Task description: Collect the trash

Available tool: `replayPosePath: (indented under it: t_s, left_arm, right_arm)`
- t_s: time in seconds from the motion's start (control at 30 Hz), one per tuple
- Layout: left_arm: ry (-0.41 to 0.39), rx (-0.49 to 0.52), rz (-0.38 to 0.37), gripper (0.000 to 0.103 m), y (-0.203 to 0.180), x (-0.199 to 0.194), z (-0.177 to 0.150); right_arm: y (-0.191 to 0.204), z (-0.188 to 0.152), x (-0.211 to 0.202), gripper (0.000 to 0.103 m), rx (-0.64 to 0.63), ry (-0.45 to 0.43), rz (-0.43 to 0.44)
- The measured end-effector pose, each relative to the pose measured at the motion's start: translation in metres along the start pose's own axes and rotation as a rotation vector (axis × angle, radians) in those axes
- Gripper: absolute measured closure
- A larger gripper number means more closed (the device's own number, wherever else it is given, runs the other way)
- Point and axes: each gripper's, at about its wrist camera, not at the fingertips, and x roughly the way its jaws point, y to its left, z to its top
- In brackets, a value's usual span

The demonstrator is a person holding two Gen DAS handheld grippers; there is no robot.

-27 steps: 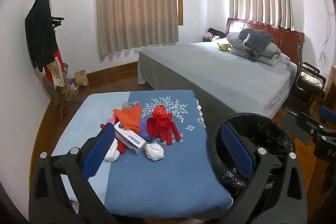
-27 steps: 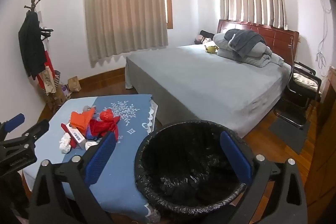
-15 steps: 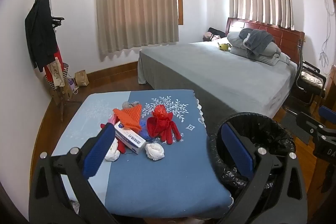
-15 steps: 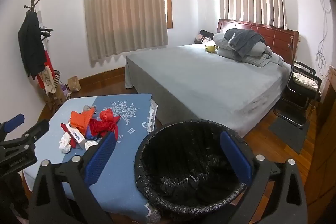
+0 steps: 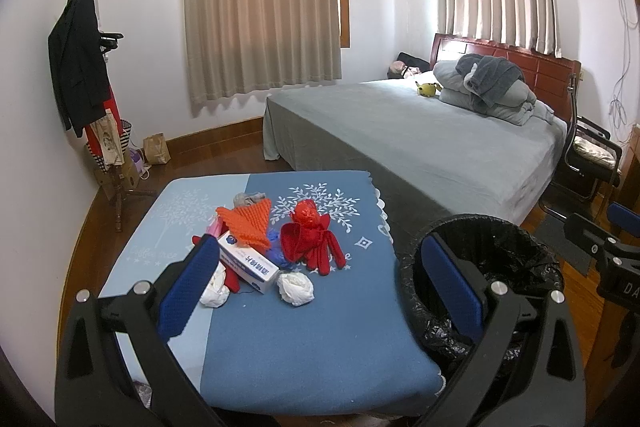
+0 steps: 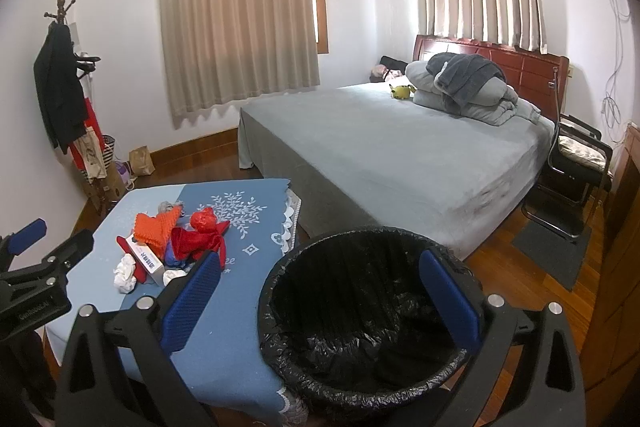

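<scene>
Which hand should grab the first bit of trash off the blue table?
Probably the left. Its open tongs point straight at the trash pile on the table. The right tongs, also open, face the black bin instead.

My left claw (image 5: 316,291) and my right claw (image 6: 320,301) are both showing black frames with blue ribbed pads. The counter's cloth (image 5: 304,327) is showing dark blue beside a pale blue panel, with white leafy sprigs printed across it. On it, a crumpled red plastic bag (image 5: 310,241), an orange knobbly foam sheet (image 5: 248,219), a white-and-blue cardboard box (image 5: 248,263) and two white paper wads (image 5: 296,289) are lying. The round bin's plastic liner (image 6: 360,323) is gleaming black. The bed's cover (image 6: 400,155) is reading grey, the pleated curtains (image 6: 236,7) beige, the wooden headboard (image 6: 520,67) reddish brown.
</scene>
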Motion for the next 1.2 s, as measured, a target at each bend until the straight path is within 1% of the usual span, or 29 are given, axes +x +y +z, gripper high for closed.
replayPosePath:
  t_s: [1.2]
  left_arm:
    - [-0.002,0.001,0.001,0.005,0.0000,0.0000,0.0000]
  right_arm:
    - [-0.0015,-0.0006,0.0009,0.006,0.003,0.001,0.001]
